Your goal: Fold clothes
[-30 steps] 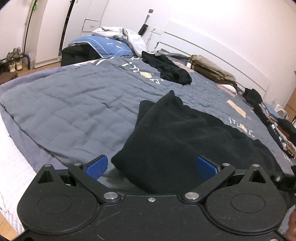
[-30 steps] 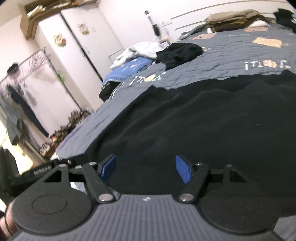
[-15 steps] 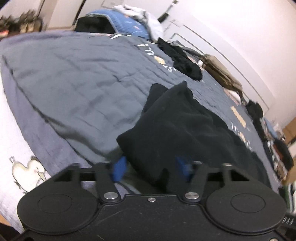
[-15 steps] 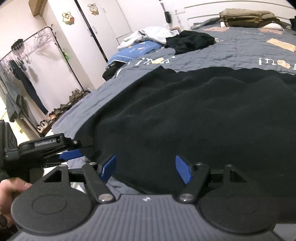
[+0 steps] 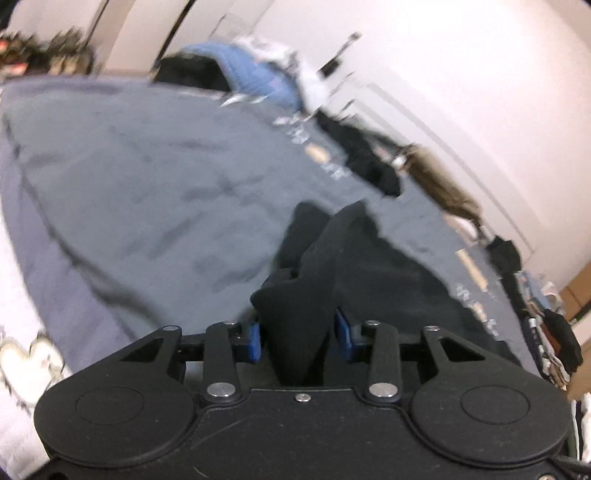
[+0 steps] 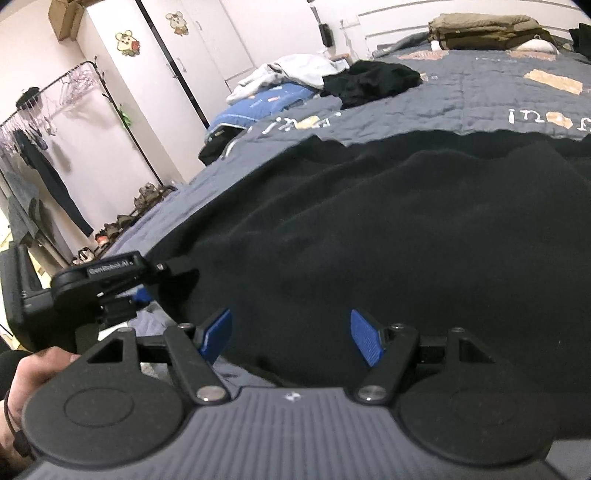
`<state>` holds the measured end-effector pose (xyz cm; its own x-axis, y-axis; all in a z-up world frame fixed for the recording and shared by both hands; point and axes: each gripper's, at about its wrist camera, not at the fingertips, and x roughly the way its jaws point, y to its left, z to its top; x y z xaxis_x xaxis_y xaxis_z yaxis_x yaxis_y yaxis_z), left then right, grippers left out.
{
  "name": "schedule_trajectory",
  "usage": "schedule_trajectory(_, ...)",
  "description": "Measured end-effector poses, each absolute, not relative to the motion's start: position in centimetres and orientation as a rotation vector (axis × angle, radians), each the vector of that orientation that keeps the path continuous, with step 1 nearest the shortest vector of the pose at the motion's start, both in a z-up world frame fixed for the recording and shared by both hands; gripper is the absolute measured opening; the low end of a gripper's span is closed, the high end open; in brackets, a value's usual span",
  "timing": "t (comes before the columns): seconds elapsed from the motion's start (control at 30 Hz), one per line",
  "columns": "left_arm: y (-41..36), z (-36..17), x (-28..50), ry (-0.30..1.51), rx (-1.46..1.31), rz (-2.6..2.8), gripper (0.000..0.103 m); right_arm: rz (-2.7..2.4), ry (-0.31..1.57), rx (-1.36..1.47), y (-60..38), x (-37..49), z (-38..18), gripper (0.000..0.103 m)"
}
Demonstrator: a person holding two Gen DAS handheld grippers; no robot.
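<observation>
here the left gripper (image 5: 298, 339) is closing its blue fingers (image 5: 254, 341) on a bunched corner of the black garment (image 5: 354, 266), and the cloth is already sitting pinched between them, the gap narrow. the right gripper (image 6: 291, 338) is hanging with its fingers (image 6: 216, 334) standing wide, the near hem of the same garment lying between them but neither finger pressing on it. the garment is lying spread across the near part of the bed, on a grey quilt (image 5: 147, 177). judging from this, the step in hand is taking hold of the near edge with both grippers before a fold; it probably goes best if the left finishes biting through every layer of the bunch, and the right goes low enough to catch the hem alone, not the quilt under it, so both corners can lift together and level. a hand (image 6: 29, 373) is showing at the right view's edge, holding the left tool. farther off, a black heap (image 6: 369, 83), an olive folded pile (image 6: 487, 31) and white cloth on a blue cover (image 6: 258, 103) are lying near the headboard. a white wardrobe (image 6: 155, 74) and a clothes rail (image 6: 48, 122) are standing by the wall.
</observation>
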<state>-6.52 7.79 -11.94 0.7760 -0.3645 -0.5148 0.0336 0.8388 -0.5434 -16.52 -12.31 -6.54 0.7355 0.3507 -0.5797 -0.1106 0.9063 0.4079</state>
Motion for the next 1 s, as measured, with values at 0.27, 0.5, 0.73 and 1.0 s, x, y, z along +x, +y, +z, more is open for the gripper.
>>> schedule_trajectory(0.27, 6.3, -13.5, -5.0, 0.745, -0.519, -0.246, 0.052, 0.231, 0.727, 0.39, -12.8, -16.2, -6.9, 0.07)
schedule_trajectory(0.5, 6.5, -13.5, -5.2, 0.732, -0.56, -0.241, 0.048, 0.226, 0.708, 0.394, -13.0, -16.6, -6.4, 0.07)
schedule_trajectory(0.73, 5.1, -14.2, -4.0, 0.783, -0.534, -0.281, 0.086, 0.213, 0.724, 0.388, -13.1, -17.0, -6.5, 0.07)
schedule_trajectory(1.0, 5.0, -14.5, -4.1, 0.768, -0.595, -0.263, 0.099, 0.187, 0.715, 0.391, -13.9, -17.9, -6.1, 0.07)
